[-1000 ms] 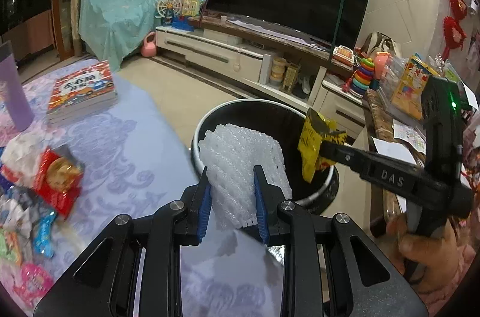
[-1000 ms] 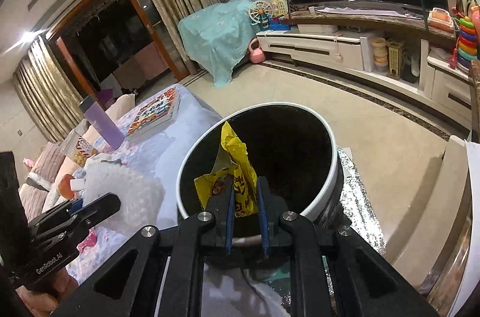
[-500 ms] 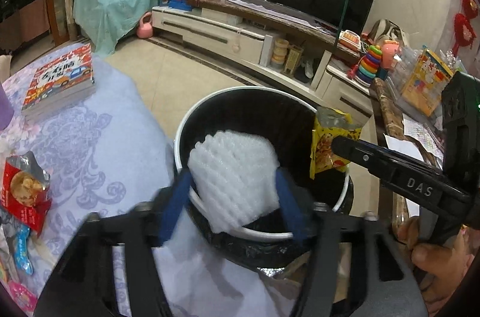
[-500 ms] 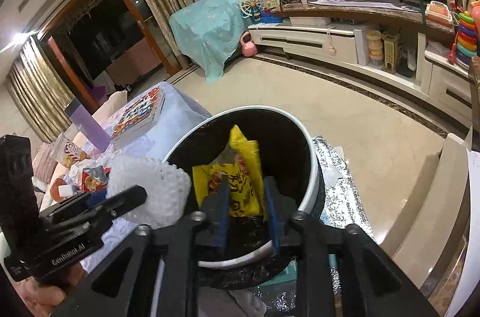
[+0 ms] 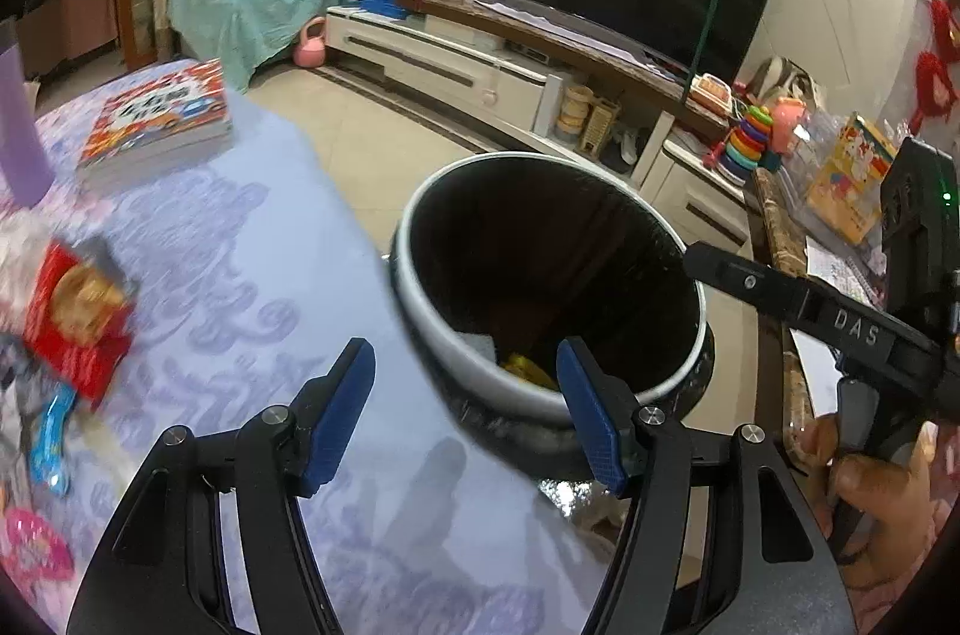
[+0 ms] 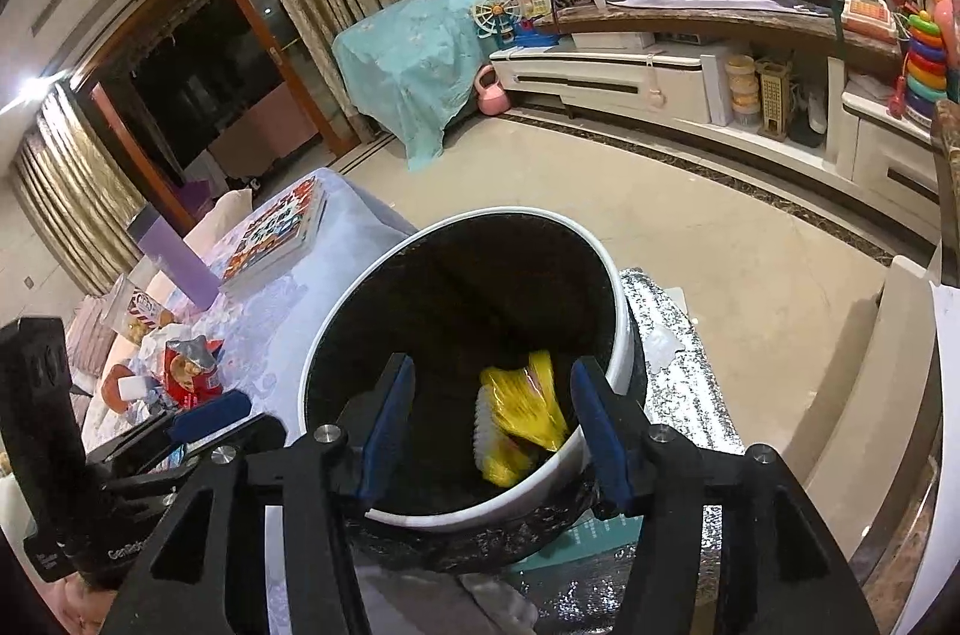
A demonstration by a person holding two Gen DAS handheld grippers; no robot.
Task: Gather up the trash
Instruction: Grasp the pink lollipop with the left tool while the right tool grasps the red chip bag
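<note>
Right wrist view: both loads dropped.
Left gripper [image 5: 465,410] and right gripper [image 6: 492,425] now gape empty; yellow wrapper [image 6: 522,413], probably foam too, lies in the bin [image 6: 618,335].

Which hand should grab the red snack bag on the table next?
Probably the left gripper. It is open, empty and beside the table, where the red snack bag lies. The right gripper, also open, hangs over the trash bin, farther away.

Bin [image 6: 624,335] on the floor just beside the table [image 5: 252,275], wrapper [image 6: 525,416] inside it (low, against the near wall), book [image 5: 159,119] at the table's far corner, snack packet [image 5: 78,317] nearer.
</note>
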